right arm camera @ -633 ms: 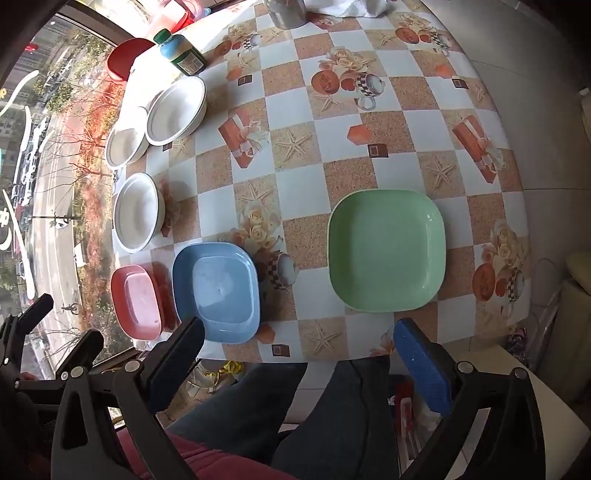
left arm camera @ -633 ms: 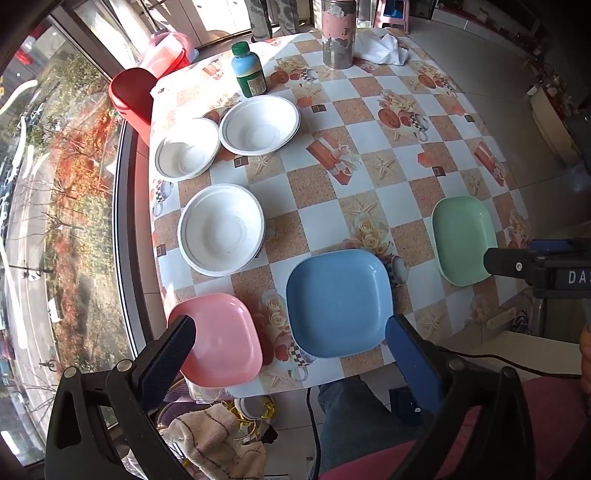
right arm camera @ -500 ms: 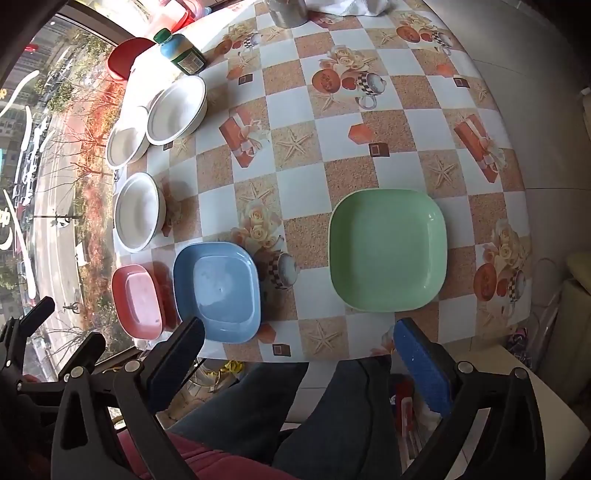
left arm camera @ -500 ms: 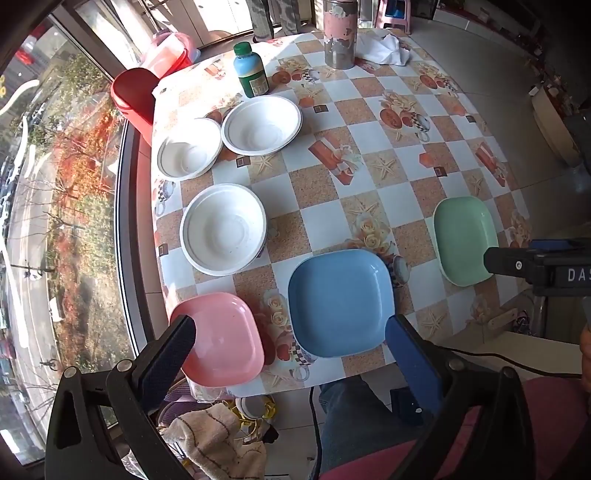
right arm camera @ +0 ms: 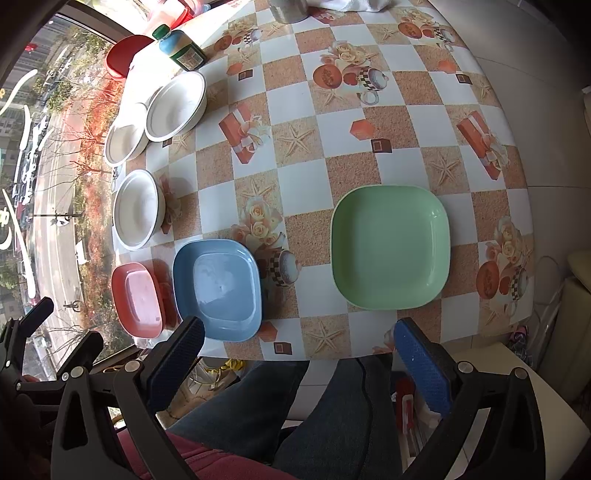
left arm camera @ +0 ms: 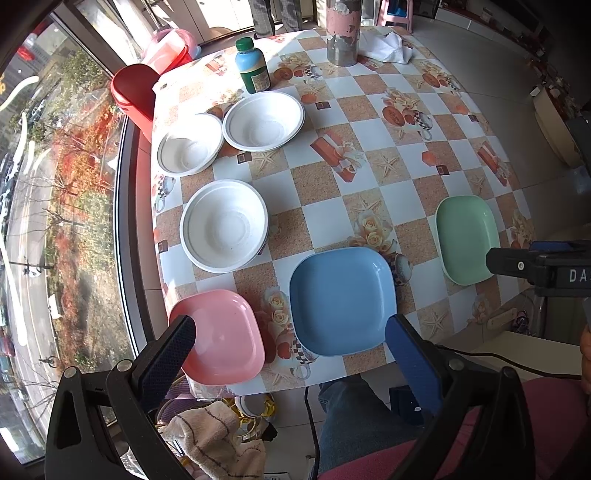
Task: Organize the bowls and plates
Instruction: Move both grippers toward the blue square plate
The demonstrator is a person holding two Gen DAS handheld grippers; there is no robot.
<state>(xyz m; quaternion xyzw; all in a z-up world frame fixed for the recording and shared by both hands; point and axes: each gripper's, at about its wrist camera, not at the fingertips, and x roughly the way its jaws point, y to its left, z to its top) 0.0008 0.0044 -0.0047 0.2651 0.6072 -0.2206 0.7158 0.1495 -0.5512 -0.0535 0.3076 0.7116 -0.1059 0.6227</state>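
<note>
Both tools are hanging above the near edge of the table (left arm camera: pixel 406 177), which is wearing a checked cloth printed with starfish, roses and teacups. The left gripper (left arm camera: pixel 288 349) is standing with its jaws spread wide and nothing between the pads. The right gripper (right arm camera: pixel 299 350) is likewise gaping wide and carrying nothing.

Three square plates are lying along the near edge. The pink plate (left arm camera: pixel 221 336) is sitting at the window-side corner, partly overhanging the table edge. The blue plate (left arm camera: pixel 341 301) is lying just beside it, apart from it. The green plate (right arm camera: pixel 389 247) is resting well apart from the blue one, toward the other side.

Three white bowls are standing upright along the window side. The nearest bowl (left arm camera: pixel 223 225) is sitting alone behind the pink plate. The two farther bowls, one (left arm camera: pixel 190 144) by the window and one (left arm camera: pixel 263 121) inboard, are touching at the rims, the inboard rim overlapping the other.

A green-capped bottle (left arm camera: pixel 253 66) is standing behind the bowls. A metal tumbler (left arm camera: pixel 342 31) and a crumpled white cloth (left arm camera: pixel 384 46) are occupying the far edge. A person's legs in jeans (right arm camera: pixel 258 406) are showing below the table.
</note>
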